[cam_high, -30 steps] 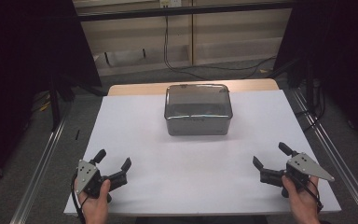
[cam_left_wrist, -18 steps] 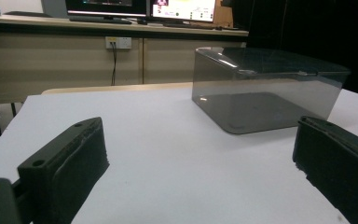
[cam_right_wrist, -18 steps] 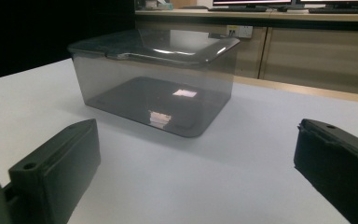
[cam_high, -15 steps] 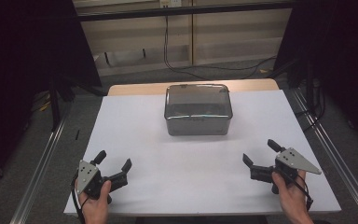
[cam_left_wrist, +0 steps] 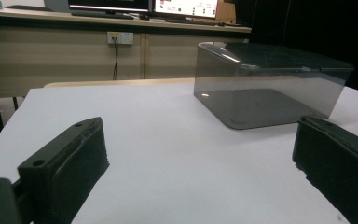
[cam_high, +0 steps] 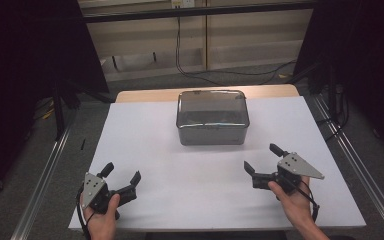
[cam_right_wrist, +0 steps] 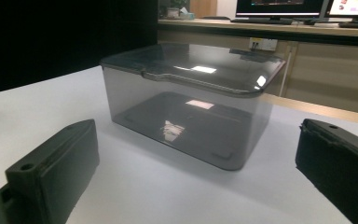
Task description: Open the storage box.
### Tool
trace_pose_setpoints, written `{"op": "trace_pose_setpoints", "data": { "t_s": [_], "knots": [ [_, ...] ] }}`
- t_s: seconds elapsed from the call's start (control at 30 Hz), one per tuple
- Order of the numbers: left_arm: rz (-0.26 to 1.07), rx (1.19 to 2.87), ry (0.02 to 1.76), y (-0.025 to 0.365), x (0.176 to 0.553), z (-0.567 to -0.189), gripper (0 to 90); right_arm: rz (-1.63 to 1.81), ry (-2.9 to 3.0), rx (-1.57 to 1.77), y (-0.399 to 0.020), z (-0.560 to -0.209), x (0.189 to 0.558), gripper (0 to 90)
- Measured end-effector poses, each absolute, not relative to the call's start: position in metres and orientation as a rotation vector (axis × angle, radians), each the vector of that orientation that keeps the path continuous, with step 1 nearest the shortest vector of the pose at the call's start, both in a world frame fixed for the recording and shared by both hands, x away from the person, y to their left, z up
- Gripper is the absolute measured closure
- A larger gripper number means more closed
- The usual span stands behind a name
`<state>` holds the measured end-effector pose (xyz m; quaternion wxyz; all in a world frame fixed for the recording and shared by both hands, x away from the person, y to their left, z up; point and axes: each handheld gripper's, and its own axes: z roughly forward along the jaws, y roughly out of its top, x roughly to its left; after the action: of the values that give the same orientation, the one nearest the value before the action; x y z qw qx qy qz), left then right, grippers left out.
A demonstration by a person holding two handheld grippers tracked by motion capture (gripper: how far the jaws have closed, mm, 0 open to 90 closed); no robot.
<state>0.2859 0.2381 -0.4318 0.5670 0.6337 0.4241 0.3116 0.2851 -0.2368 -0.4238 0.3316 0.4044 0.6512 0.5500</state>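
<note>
- Since the earlier frames, right gripper point(cam_high: 262, 162) has shifted inward and forward over the white sheet, closing on the box; left gripper point(cam_high: 122, 174) holds much the same spot near the sheet's near-left corner.
- Smoky grey translucent plastic box point(cam_high: 213, 117), lid on: rectangular, rounded corners, glossy. Lid point(cam_right_wrist: 200, 65) slightly domed with an overhanging lip, catching bright ceiling reflections. Walls see-through enough to show the floor of the box point(cam_right_wrist: 186, 123); nothing seen inside.
- Box sits ahead of both grippers: forward and to the right of the left one point(cam_left_wrist: 265, 84), forward and a little left of the right one. Well apart from the left gripper, nearer the right, touching neither.
- White table covering point(cam_high: 145, 145) is matte and smooth; a strip of pale wooden tabletop point(cam_high: 145, 95) shows beyond the box.
- Left gripper jaws spread wide, nothing between them, black pads point(cam_left_wrist: 81, 154) rough-edged and blocky, low over the sheet.
- Right gripper jaws likewise wide apart, holding nothing, black pads point(cam_right_wrist: 70, 149) aimed at the box's near corner.
- Grey three-cornered plate point(cam_high: 300, 165) tops the right gripper; each is gripped by a hand point(cam_high: 292, 202) from the near edge.
</note>
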Motion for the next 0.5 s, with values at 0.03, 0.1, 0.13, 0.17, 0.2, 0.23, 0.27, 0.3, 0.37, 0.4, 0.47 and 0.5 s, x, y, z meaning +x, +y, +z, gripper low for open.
{"op": "trace_pose_setpoints", "data": {
  "t_s": [0.03, 0.1, 0.13, 0.17, 0.2, 0.23, 0.27, 0.3, 0.37, 0.4, 0.47, 0.5],
  "knots": [
    [0.732, 1.490, 0.994, 0.238, 0.286, -0.432, 2.8, 1.438, 1.708, 1.047, -0.235, -0.423, 0.287, 0.0],
    [0.723, 1.494, 0.990, 0.239, 0.286, -0.432, 2.8, 1.444, 1.718, 1.024, -0.230, -0.423, 0.290, 0.0],
    [0.706, 1.487, 0.999, 0.239, 0.286, -0.432, 2.8, 1.446, 1.721, 1.021, -0.228, -0.422, 0.291, 0.0],
    [0.703, 1.493, 1.003, 0.240, 0.287, -0.433, 3.0, 1.450, 1.724, 1.009, -0.226, -0.422, 0.293, 0.0],
    [0.706, 1.490, 1.003, 0.241, 0.287, -0.433, 3.4, 1.453, 1.729, 1.004, -0.224, -0.421, 0.294, 0.0],
    [0.705, 1.485, 0.998, 0.241, 0.288, -0.433, 3.4, 1.452, 1.732, 0.995, -0.223, -0.421, 0.296, 0.0],
    [0.710, 1.489, 0.994, 0.240, 0.289, -0.433, 3.4, 1.441, 1.737, 0.988, -0.221, -0.421, 0.297, 0.0],
    [0.710, 1.489, 0.994, 0.240, 0.289, -0.433, 3.4, 1.441, 1.737, 0.988, -0.221, -0.421, 0.297, 0.0],
    [0.720, 1.495, 0.989, 0.239, 0.291, -0.433, 3.4, 1.444, 1.740, 0.988, -0.218, -0.421, 0.301, 0.0],
    [0.724, 1.492, 0.984, 0.237, 0.292, -0.433, 3.4, 1.442, 1.751, 0.978, -0.214, -0.421, 0.304, 0.0],
    [0.719, 1.497, 0.982, 0.235, 0.293, -0.433, 3.4, 1.441, 1.760, 0.958, -0.210, -0.420, 0.306, 0.0],
    [0.721, 1.499, 0.981, 0.235, 0.292, -0.433, 3.4, 1.439, 1.759, 0.953, -0.208, -0.420, 0.308, 0.0]
  ]
}}
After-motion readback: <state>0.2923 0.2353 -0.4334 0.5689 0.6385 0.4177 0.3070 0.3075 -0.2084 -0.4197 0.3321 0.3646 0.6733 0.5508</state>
